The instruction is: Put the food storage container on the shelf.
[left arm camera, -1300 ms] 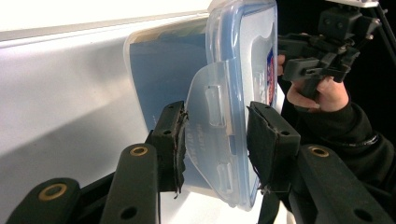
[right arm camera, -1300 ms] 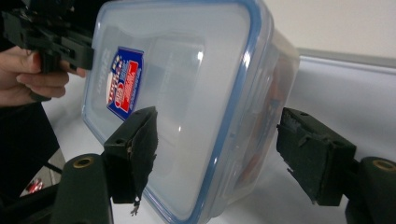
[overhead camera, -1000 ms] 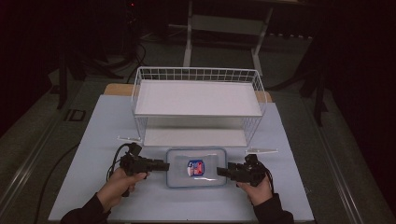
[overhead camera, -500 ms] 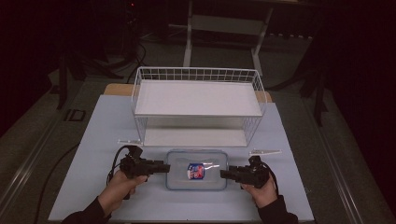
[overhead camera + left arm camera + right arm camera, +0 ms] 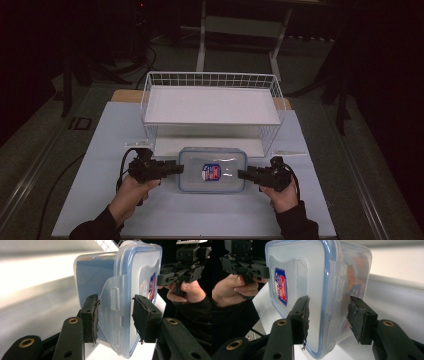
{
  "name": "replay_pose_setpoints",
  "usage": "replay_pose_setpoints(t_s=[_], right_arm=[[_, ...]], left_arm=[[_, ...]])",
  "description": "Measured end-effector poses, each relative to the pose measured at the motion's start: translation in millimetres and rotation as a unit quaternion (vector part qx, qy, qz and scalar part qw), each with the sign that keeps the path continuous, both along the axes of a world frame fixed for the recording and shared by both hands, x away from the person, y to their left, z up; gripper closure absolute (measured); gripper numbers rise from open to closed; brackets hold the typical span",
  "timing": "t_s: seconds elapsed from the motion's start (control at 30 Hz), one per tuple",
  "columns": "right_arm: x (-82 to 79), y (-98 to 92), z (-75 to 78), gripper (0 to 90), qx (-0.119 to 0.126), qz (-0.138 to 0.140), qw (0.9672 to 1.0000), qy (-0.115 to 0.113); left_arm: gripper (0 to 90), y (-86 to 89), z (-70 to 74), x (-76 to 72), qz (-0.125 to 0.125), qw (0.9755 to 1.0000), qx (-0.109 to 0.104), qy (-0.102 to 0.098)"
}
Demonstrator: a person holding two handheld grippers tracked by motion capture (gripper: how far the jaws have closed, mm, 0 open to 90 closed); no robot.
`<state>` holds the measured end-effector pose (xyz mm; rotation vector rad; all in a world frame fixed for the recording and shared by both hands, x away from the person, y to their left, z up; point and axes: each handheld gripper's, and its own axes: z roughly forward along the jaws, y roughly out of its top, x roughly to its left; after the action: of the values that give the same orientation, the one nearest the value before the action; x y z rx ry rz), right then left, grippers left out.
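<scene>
Clear rectangular plastic container with blue-rimmed lid sat in front of white wire basket rack. Left gripper clamped its left end; right gripper, jaws just closing, clamped right end. Grasp done; lift and placement remained.

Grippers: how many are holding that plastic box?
2. The left gripper clamps the box's left end, over its lid clip; the right gripper clamps its right end. Each is held in a person's hand.
</scene>
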<state>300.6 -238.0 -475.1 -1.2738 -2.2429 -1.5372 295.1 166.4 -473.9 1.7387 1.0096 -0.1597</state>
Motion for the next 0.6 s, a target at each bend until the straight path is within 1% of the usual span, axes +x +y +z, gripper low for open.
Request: replay_pose_setpoints(t_s=[0.03, 0.07, 0.1, 0.13, 0.17, 0.2, 0.27, 0.33, 0.37, 0.43, 0.5, 0.53, 0.57, 0.6], right_arm=[[7.3, 0.4, 4.1, 52.5, 0.004, -0.003, 1.0000, -0.002], [11.1, 0.7, 5.7, 52.5, 0.006, -0.004, 1.0000, -0.004], [14.7, 0.9, 7.1, 52.4, 0.007, -0.006, 0.9999, -0.005], [14.7, 0.9, 7.1, 52.4, 0.007, -0.006, 0.9999, -0.005], [23.2, 1.2, 8.6, 52.4, 0.008, -0.010, 0.9999, -0.006], [23.2, 1.2, 8.6, 52.4, 0.008, -0.010, 0.9999, -0.006], [29.4, 1.5, 8.3, 52.4, 0.010, -0.015, 0.9998, -0.007], [39.0, 0.8, 6.4, 52.3, 0.013, -0.021, 0.9997, -0.007], [41.7, 0.6, 5.6, 52.3, 0.013, -0.023, 0.9996, -0.005], [44.4, 0.2, 4.2, 52.2, 0.014, -0.025, 0.9996, -0.004], [50.5, -0.2, -0.7, 52.0, 0.016, -0.032, 0.9994, -0.002], [50.5, -0.2, -0.7, 52.0, 0.016, -0.032, 0.9994, -0.002], [53.7, -0.2, -4.1, 51.9, 0.016, -0.035, 0.9993, -0.001], [53.7, -0.2, -4.1, 51.9, 0.016, -0.035, 0.9993, -0.001]], left_arm=[[56.0, 0.3, 2.0, 2.4, 0.006, 1.0000, -0.004, -0.001], [56.0, 0.3, 3.5, 5.1, 0.011, 0.9999, -0.007, -0.003], [55.9, 0.4, 4.4, 7.8, 0.014, 0.9998, -0.008, -0.008], [55.9, 0.5, 4.5, 10.6, 0.019, 0.9997, -0.012, -0.011], [55.8, -0.2, 4.4, 16.3, 0.029, 0.9994, -0.017, -0.011], [55.6, -0.2, 4.4, 16.3, 0.029, 0.9994, -0.017, -0.011], [55.4, -1.4, 2.8, 23.2, 0.039, 0.9990, -0.017, -0.013], [55.2, -2.7, 0.8, 28.1, 0.040, 0.9989, -0.020, -0.013], [55.1, -4.1, -1.9, 32.0, 0.046, 0.9986, -0.023, -0.010], [55.2, -4.8, -3.6, 33.7, 0.049, 0.9985, -0.022, -0.010], [54.7, -6.4, -6.9, 36.5, 0.057, 0.9981, -0.023, -0.008], [54.7, -7.4, -8.7, 37.8, 0.062, 0.9978, -0.023, -0.006], [54.3, -8.4, -10.0, 38.7, 0.065, 0.9977, -0.021, -0.006], [54.3, -8.5, -11.7, 40.5, 0.066, 0.9976, -0.018, -0.009]])
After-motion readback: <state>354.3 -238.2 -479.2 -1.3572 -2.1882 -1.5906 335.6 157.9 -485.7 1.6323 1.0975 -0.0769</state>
